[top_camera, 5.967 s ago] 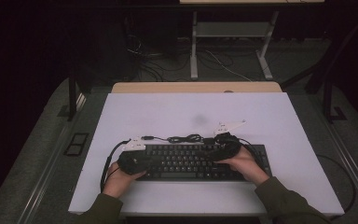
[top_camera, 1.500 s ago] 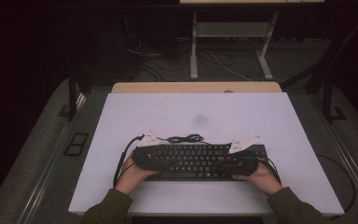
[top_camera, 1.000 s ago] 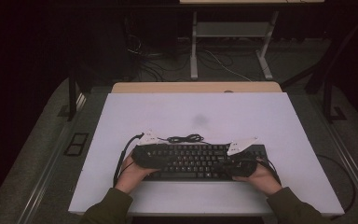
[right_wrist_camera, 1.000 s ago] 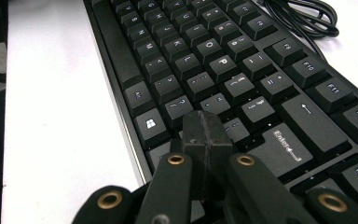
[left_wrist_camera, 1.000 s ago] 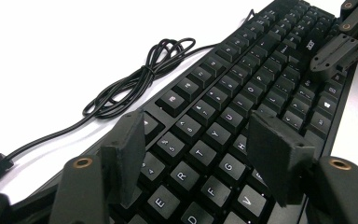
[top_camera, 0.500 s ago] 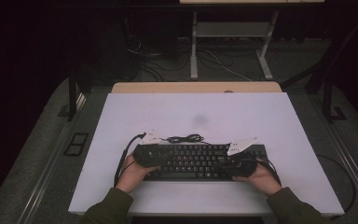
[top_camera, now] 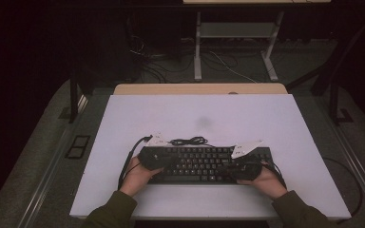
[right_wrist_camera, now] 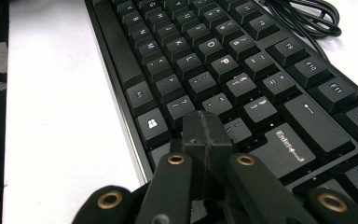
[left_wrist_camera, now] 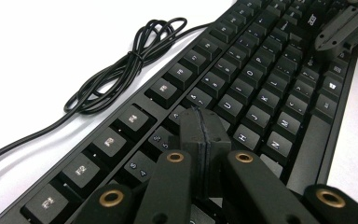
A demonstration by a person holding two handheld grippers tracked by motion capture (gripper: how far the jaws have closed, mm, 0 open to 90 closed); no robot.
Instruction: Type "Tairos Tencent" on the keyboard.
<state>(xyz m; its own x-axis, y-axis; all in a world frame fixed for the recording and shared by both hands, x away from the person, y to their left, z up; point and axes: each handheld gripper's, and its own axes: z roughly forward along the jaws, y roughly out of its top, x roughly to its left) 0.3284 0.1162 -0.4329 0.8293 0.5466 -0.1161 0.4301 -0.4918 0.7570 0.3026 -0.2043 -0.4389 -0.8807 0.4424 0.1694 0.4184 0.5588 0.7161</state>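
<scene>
A black keyboard (top_camera: 204, 164) lies low and centre in the high view on the white table (top_camera: 218, 114); its coiled cable (top_camera: 188, 141) rests just above it. The left gripper (left_wrist_camera: 204, 128) hovers over the keys at the keyboard's left end, jaws pressed together, holding nothing; the right gripper (right_wrist_camera: 205, 135) sits over the keys beside Enter, jaws likewise closed and empty.
</scene>
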